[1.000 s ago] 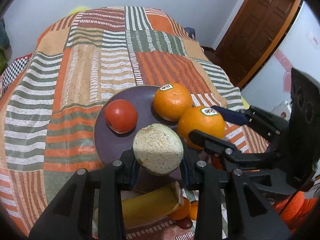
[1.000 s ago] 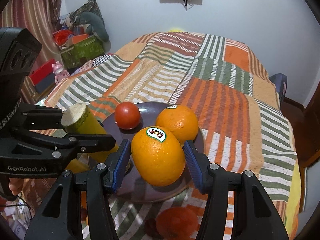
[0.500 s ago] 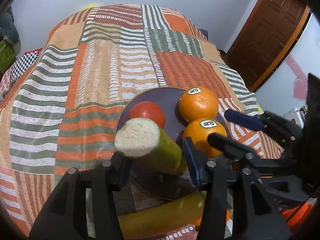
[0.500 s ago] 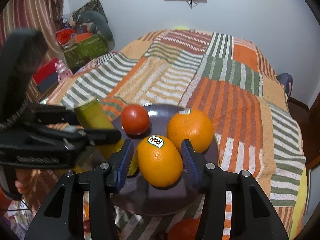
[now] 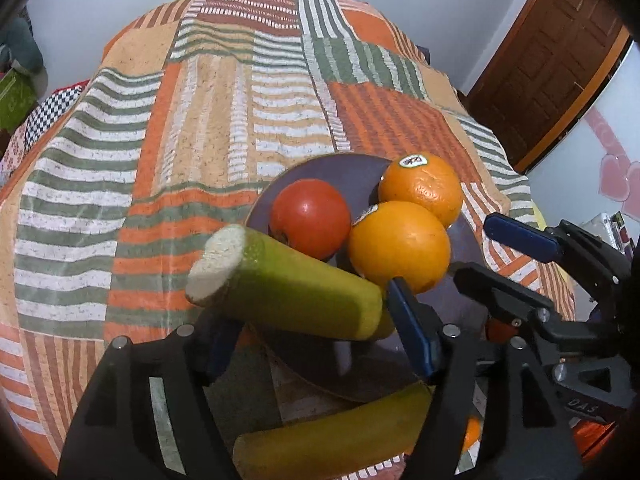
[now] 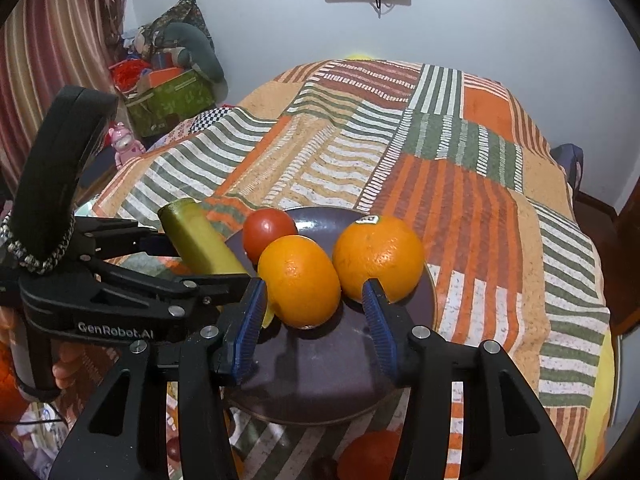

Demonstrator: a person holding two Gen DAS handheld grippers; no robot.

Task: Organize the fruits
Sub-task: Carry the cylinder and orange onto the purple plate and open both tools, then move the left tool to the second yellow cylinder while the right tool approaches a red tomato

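Note:
A dark purple plate (image 6: 320, 384) (image 5: 344, 168) lies on the striped quilt. On it sit a red tomato (image 6: 269, 233) (image 5: 310, 218), a far orange with a sticker (image 6: 378, 258) (image 5: 422, 188) and a near orange (image 6: 299, 282) (image 5: 400, 247). My right gripper (image 6: 314, 316) is open, its blue pads either side of the near orange, which rests on the plate. My left gripper (image 5: 316, 332) is shut on a green cut-ended fruit piece (image 5: 280, 284) (image 6: 196, 240), tilted at the plate's left edge.
A yellow banana (image 5: 332, 436) lies below the plate near the front. More oranges (image 6: 370, 456) sit at the quilt's front edge. Boxes and toys (image 6: 168, 92) stand at the left wall; a brown door (image 5: 548, 64) is at the right.
My right gripper lowered the near orange onto the plate and opened its jaws. My left gripper moved down and left, tilting the green piece over toward the plate's left edge.

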